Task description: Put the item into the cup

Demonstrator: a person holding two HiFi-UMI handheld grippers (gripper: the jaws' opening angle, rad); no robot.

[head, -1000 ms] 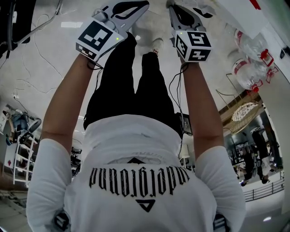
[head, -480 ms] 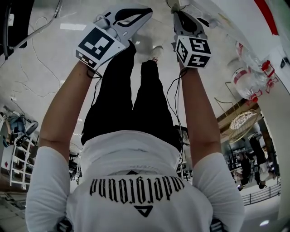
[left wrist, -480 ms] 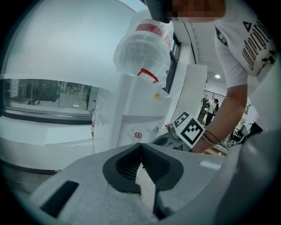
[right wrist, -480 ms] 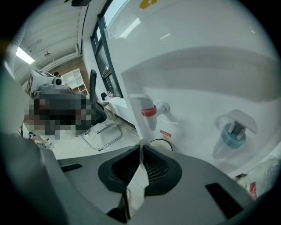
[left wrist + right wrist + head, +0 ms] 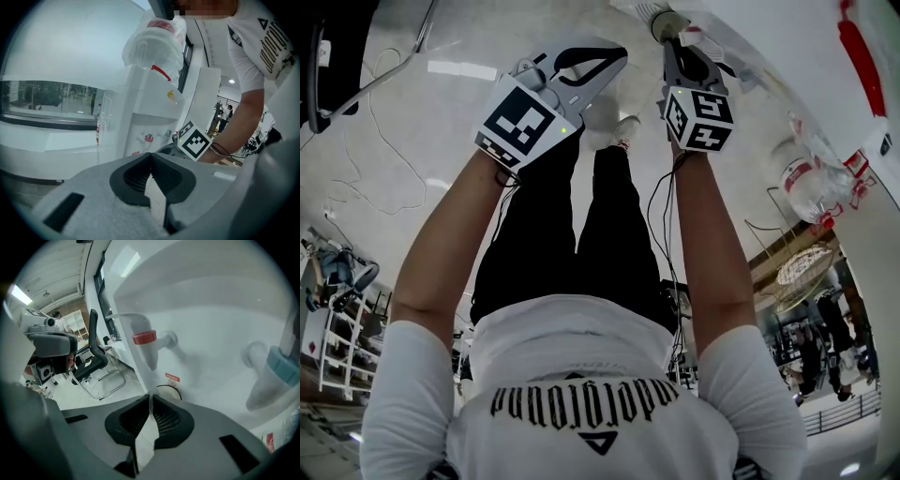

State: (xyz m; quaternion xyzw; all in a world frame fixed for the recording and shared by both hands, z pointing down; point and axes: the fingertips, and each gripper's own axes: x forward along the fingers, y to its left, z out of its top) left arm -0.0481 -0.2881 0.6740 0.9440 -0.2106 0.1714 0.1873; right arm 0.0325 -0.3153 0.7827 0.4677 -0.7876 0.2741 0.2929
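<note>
No cup and no loose item show in any view. In the head view my left gripper [image 5: 609,58] and my right gripper [image 5: 673,33] are held out side by side at the ends of the person's bare forearms. Both are shut, with nothing between the jaws. The left gripper view has its jaws [image 5: 150,154] meeting tip to tip, facing a white water dispenser [image 5: 154,108]. In the right gripper view the jaws [image 5: 151,396] are also closed, close to the dispenser's red tap [image 5: 145,345] and blue tap [image 5: 274,376].
A clear water bottle [image 5: 154,42] sits upturned on the dispenser. More large water bottles [image 5: 811,173] lie at the right of the head view. A black office chair [image 5: 96,362] stands to the left, and cables [image 5: 384,103] trail over the pale floor.
Both grippers have shifted a little lower and to the right in the head view and stayed shut. The camera has tilted, so the bottles at the right sit lower.
</note>
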